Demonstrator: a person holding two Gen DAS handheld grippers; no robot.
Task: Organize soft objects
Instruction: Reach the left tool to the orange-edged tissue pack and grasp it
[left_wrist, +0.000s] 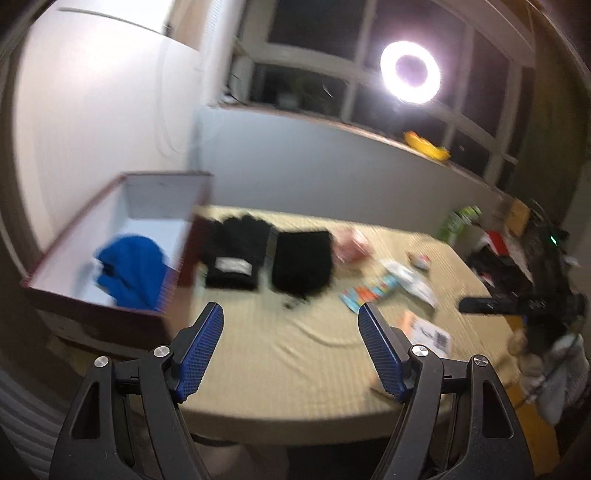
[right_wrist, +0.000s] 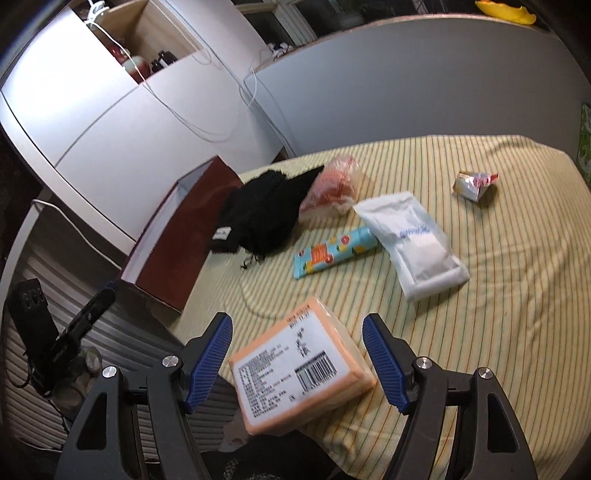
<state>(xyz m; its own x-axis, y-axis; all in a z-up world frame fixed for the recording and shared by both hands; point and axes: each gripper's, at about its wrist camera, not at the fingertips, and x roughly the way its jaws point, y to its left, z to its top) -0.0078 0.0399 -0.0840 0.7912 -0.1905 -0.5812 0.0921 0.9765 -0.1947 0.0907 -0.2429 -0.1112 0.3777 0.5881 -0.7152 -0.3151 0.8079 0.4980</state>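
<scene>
Striped yellow cloth covers the table (right_wrist: 498, 295), with a maroon box (left_wrist: 110, 310) at its left edge already holding a blue garment (left_wrist: 129, 269). Two black folded garments (left_wrist: 236, 254) lie just beside the box. The left gripper (left_wrist: 290, 347) hangs above the near table edge, fingers spread and empty. Further right, the right gripper (right_wrist: 297, 356) straddles an orange labelled pack (right_wrist: 295, 369) with fingers spread, not touching. That pack overhangs the table edge, so an off-centre squeeze could likely tip it off.
</scene>
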